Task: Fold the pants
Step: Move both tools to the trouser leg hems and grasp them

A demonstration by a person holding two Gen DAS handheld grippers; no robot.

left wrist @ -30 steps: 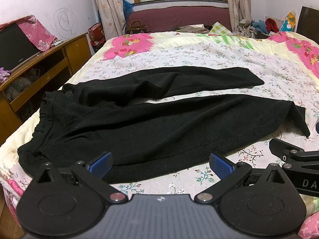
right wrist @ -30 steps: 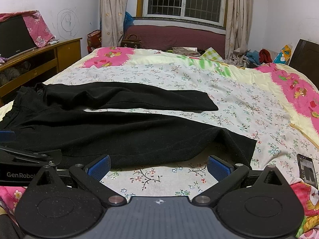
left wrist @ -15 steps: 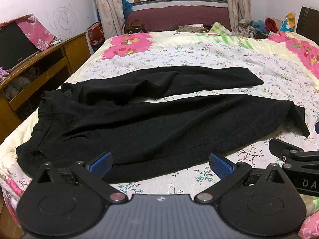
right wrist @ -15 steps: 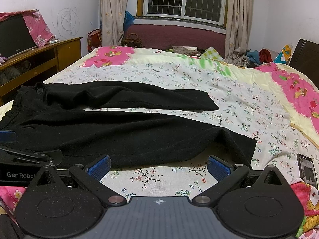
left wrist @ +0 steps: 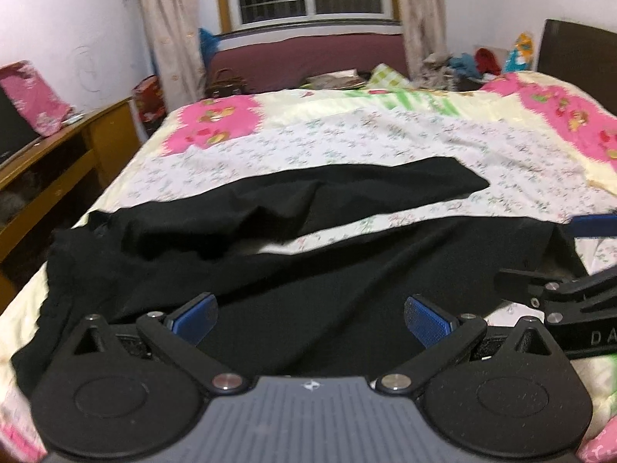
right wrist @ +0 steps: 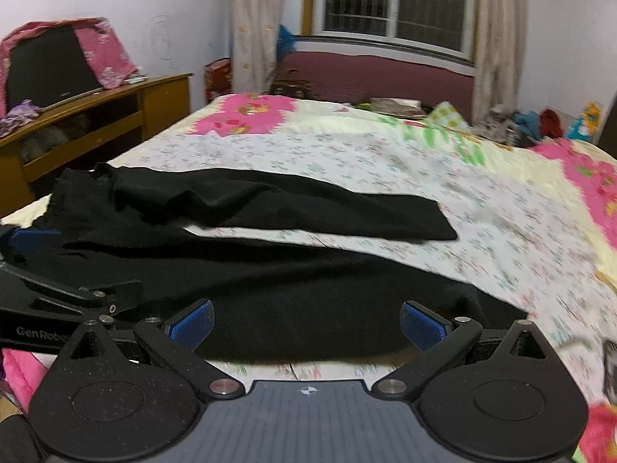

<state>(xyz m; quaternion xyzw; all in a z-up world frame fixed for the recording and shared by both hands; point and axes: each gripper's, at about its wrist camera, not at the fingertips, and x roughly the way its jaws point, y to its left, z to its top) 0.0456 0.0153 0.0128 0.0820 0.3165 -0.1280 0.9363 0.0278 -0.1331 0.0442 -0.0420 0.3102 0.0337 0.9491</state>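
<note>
Your left gripper point(left wrist: 310, 322) and right gripper point(right wrist: 306, 324), both spread empty, face the near leg's edge of the pants point(left wrist: 327, 270), lying lengthwise left-to-right.

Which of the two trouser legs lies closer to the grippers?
The near leg, right before both open grippers; the far leg lies beyond a strip of floral sheet.

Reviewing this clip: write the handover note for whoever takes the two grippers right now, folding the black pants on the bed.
Left gripper: open, empty, over the near leg toward the waist end.
Right gripper: open, empty, at the near leg's cuff end.
Black pants: spread flat on the floral bedsheet, waistband at left, legs apart with a strip of sheet showing between them.
Done: nothing folded, no grasp.
Left: grip the near leg, probably fold it onto the far leg, then fold lengthwise.
</note>
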